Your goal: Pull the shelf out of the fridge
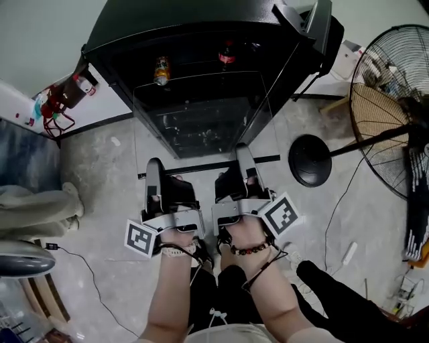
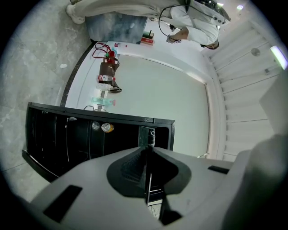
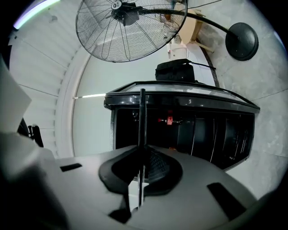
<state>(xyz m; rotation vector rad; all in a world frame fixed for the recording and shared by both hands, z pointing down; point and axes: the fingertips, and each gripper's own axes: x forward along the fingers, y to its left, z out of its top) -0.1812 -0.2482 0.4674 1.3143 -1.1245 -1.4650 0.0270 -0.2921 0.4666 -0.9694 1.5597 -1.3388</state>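
A black fridge (image 1: pixel 201 30) stands open ahead of me on the floor. A clear glass shelf (image 1: pixel 201 130) hangs level in front of its opening, its near edge held by both grippers. My left gripper (image 1: pixel 154 166) is shut on the shelf's near left edge, and my right gripper (image 1: pixel 242 150) is shut on its near right edge. In the left gripper view the shelf (image 2: pixel 149 179) shows edge-on as a thin line between the closed jaws of the left gripper (image 2: pixel 147 150). The right gripper view shows the same: the shelf (image 3: pixel 142 112) runs out from the right gripper (image 3: pixel 142 150).
An orange bottle (image 1: pixel 161 70) and a red-labelled bottle (image 1: pixel 228 55) lie inside the fridge. The fridge door (image 1: pixel 315 20) hangs open at the right. A floor fan (image 1: pixel 395 100) with a round black base (image 1: pixel 310 159) stands to the right. Cables and a power strip (image 1: pixel 348 252) lie on the floor.
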